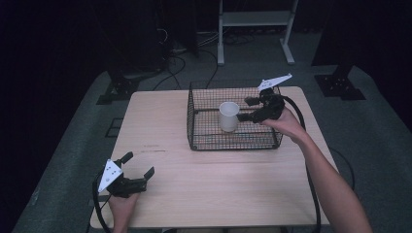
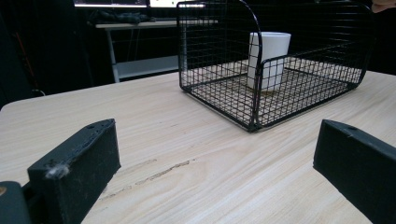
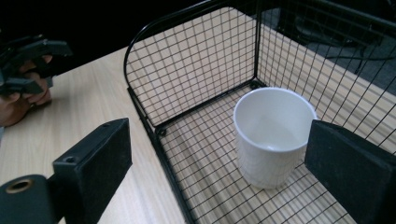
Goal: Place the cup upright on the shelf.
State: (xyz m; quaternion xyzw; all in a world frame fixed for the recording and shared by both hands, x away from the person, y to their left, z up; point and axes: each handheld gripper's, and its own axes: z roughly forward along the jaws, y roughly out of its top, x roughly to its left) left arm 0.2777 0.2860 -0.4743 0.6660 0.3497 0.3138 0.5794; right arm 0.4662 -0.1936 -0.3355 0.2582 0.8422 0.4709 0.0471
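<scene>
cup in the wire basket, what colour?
Plain white cup, no pattern, standing in the black wire-mesh basket; clearest in the right gripper view.

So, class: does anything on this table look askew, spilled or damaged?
Nothing stands out. The white cup stands upright and empty inside the wire basket, which sits flat on the table. Only a faint scuff marks the wood.

Two black handheld grippers, each with a pale plate on top

The left gripper (image 1: 139,165) and the right gripper (image 1: 248,109) have matt black blocky jaws with a small round hole near each tip. Each carries a light grey three-cornered plate, the left one marked with small dark dots, and trails a black cable. The forearms look bare, though the dim light leaves that uncertain.
</scene>
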